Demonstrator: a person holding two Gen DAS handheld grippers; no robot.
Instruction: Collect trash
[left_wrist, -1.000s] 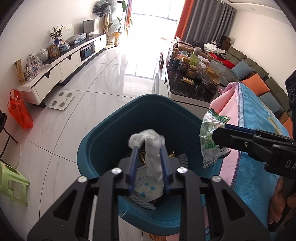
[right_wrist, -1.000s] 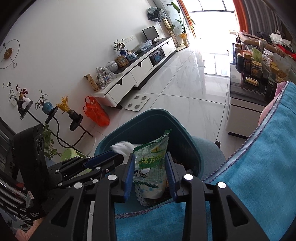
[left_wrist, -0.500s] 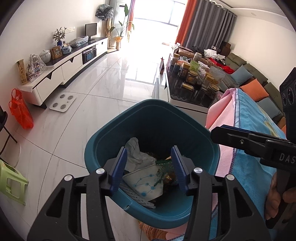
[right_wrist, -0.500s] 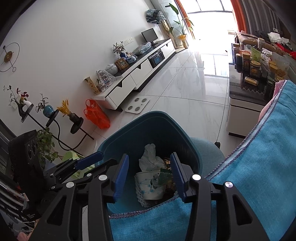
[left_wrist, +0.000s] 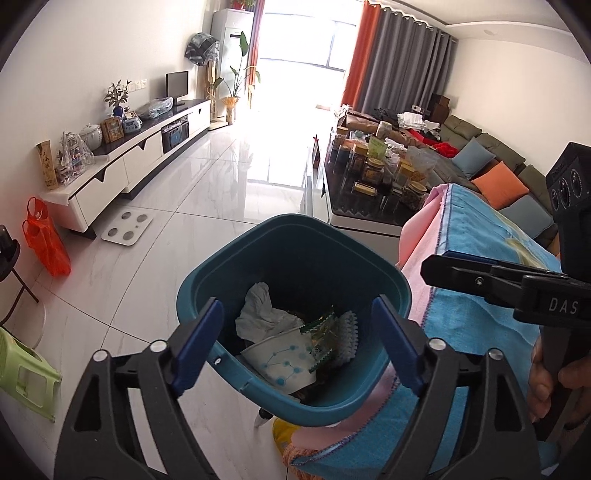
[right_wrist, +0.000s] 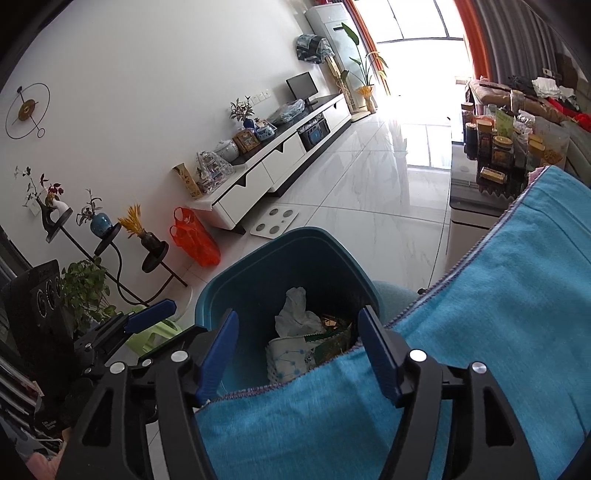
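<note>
Left wrist view: the left claw hangs over the bin, its jaws opening wide with nothing between them. The right claw is opening too, also empty, poised above the near edge of the blue cloth covering the tabletop on the right.

The trash lies inside the bin, on the floor just left of the tabletop: a crumpled white tissue at the far left, a green snack wrapper to its right, and a white paper cup nearest.

Both pieces look safely dropped, so the step in hand is probably the release and pull-back. To do it well, I would let the jaws spread fully before lifting away, so nothing clings to a pad, then raise each claw straight up clear of the rim. The right claw should avoid snagging the cloth's stitched edge.
</note>
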